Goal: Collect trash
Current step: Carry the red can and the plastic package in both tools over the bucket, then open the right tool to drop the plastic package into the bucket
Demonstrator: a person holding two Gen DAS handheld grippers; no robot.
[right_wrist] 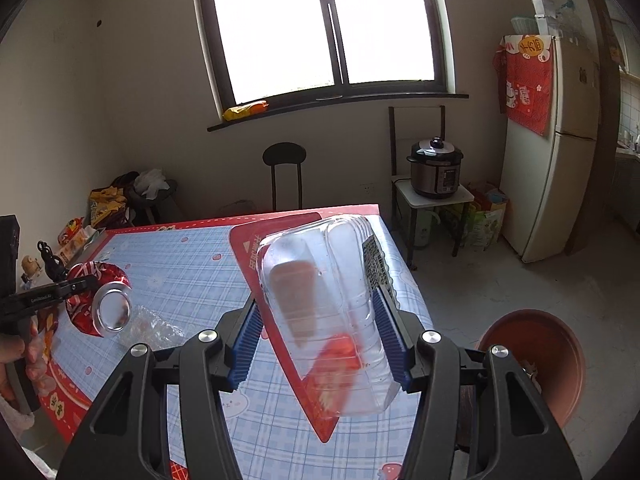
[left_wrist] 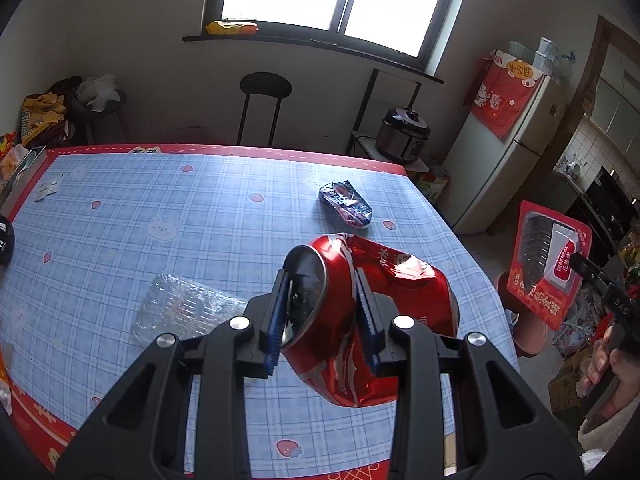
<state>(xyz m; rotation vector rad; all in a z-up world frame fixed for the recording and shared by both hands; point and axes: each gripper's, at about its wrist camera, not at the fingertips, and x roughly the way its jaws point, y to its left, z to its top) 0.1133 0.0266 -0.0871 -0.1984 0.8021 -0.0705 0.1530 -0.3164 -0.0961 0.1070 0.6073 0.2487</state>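
Covering most of both views, the table (left_wrist: 168,216) wears a glossy blue checked cloth with a red border. Only the right wrist view shows the round terracotta pot (right_wrist: 536,360) on the floor just off the table's right edge. Only the left wrist view shows the crumpled dark snack wrapper (left_wrist: 346,204) lying far out on the cloth. The right claw (right_wrist: 320,340) is clenched on a clear plastic blister pack (right_wrist: 332,312) with a red card backing, held in the air over the table, its long axis tilted up and away to the left. The left claw (left_wrist: 322,312) grips a dented red can (left_wrist: 360,308) above the table, silver end toward the camera, its length running away to the right. A flattened clear plastic tray (left_wrist: 180,308) lies on the cloth, left of the can.
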